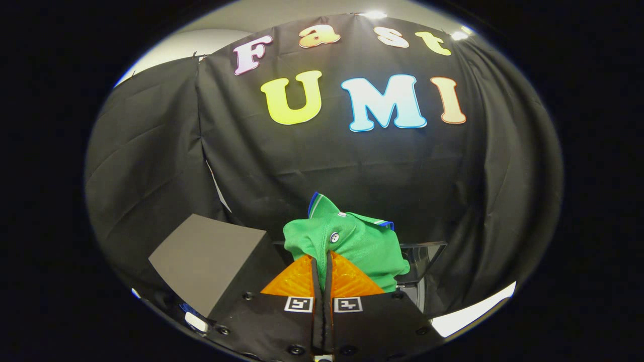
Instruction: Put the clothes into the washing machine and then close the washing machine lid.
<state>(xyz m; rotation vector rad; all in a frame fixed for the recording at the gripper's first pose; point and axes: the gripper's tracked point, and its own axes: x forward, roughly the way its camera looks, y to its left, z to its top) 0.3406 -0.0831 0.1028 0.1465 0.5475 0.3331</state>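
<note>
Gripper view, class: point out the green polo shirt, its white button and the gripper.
green polo shirt (367, 246): gripper view, chest fabric.
white button (334, 237): gripper view, button face.
gripper (322, 264): gripper view, fingertips pinching the shirt.

The hand-held two-finger gripper points forward and level, raised in the air with its two fingers side by side. The fingers are drawn together until just a thin slit is left between them. A fold of a green polo shirt with a blue-trimmed collar and white buttons is pinched in that slit, both fingers pressing on the cloth, and the garment bunches up just ahead of the tips.
</note>
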